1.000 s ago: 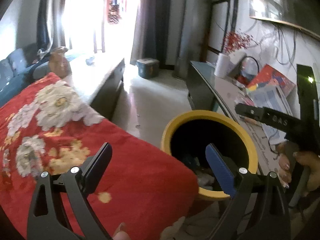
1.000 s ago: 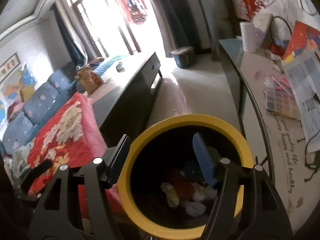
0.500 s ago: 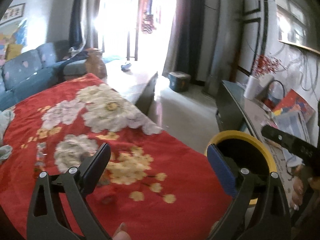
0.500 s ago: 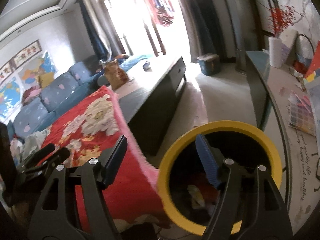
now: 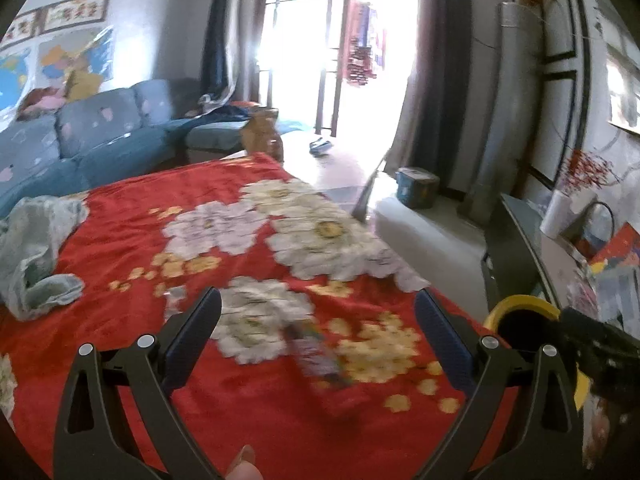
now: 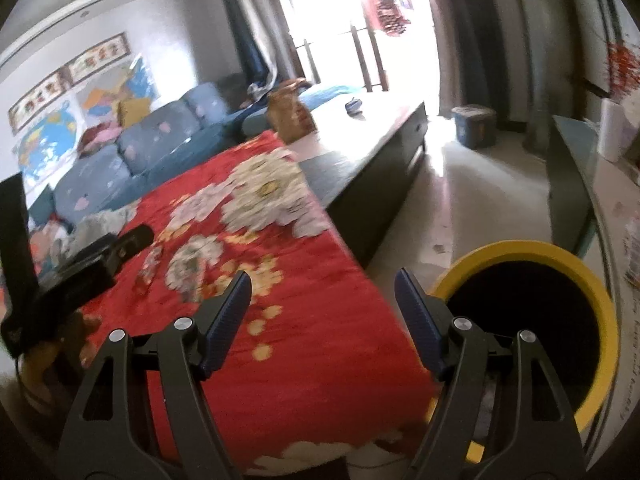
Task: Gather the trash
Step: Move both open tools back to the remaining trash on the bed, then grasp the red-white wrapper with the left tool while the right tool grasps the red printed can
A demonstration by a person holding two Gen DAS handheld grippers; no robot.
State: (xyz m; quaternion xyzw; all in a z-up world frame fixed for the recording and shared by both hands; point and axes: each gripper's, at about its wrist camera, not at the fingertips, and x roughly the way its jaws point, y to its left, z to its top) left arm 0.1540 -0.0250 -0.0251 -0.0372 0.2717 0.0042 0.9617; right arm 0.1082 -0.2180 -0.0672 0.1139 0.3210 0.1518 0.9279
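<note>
A yellow-rimmed black trash bin (image 6: pixel 540 316) stands on the floor beside a red flowered blanket (image 6: pixel 280 320); it also shows in the left wrist view (image 5: pixel 520 312). A blurred wrapper (image 5: pixel 316 356) lies on the blanket (image 5: pixel 240 400) between the fingers of my left gripper (image 5: pixel 318 332), which is open and empty above it. The wrapper also shows in the right wrist view (image 6: pixel 150 266). My right gripper (image 6: pixel 322 312) is open and empty over the blanket's edge, left of the bin. The left gripper also shows in the right wrist view (image 6: pixel 80 268).
A grey-green cloth (image 5: pixel 36 252) lies crumpled at the blanket's left. A blue sofa (image 5: pixel 92 140) stands behind. A dark low table (image 6: pixel 372 160) runs past the blanket's far end. A glass desk (image 6: pixel 592 184) with papers is on the right. A blue box (image 6: pixel 474 126) sits on the floor.
Both grippers have swung left, away from the bin and over the red blanket. The wrapper has come into view between the left fingers. Both stay open.
</note>
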